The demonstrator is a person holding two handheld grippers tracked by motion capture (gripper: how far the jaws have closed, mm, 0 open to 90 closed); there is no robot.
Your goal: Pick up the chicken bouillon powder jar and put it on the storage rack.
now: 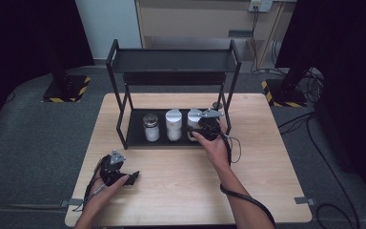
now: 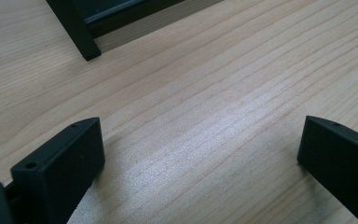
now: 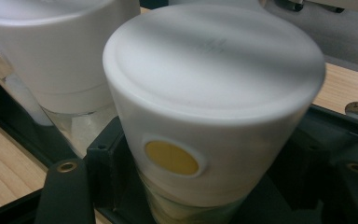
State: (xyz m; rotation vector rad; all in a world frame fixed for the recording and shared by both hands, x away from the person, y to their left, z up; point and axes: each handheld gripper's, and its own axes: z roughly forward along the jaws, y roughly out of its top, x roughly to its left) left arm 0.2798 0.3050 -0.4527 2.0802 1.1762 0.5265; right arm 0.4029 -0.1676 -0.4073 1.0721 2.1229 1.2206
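Near the front edge of the bench (image 1: 171,191), the left hand-held gripper (image 1: 132,178) rests with its jaws wide apart over bare wood. Farther back, the right hand-held gripper (image 1: 201,128) is clamped on the white-lidded jar (image 3: 214,107) at the right end of the rack's lower shelf (image 1: 136,136), just beside two other jars (image 1: 162,125).

Matt white plastic lid (image 3: 214,79) on a clear glass jar (image 3: 191,212); pale, smooth wood-grain table (image 2: 205,93); matt black metal rack (image 1: 171,62).

Overhead table (image 1: 181,191) view; two close gripper-mounted views
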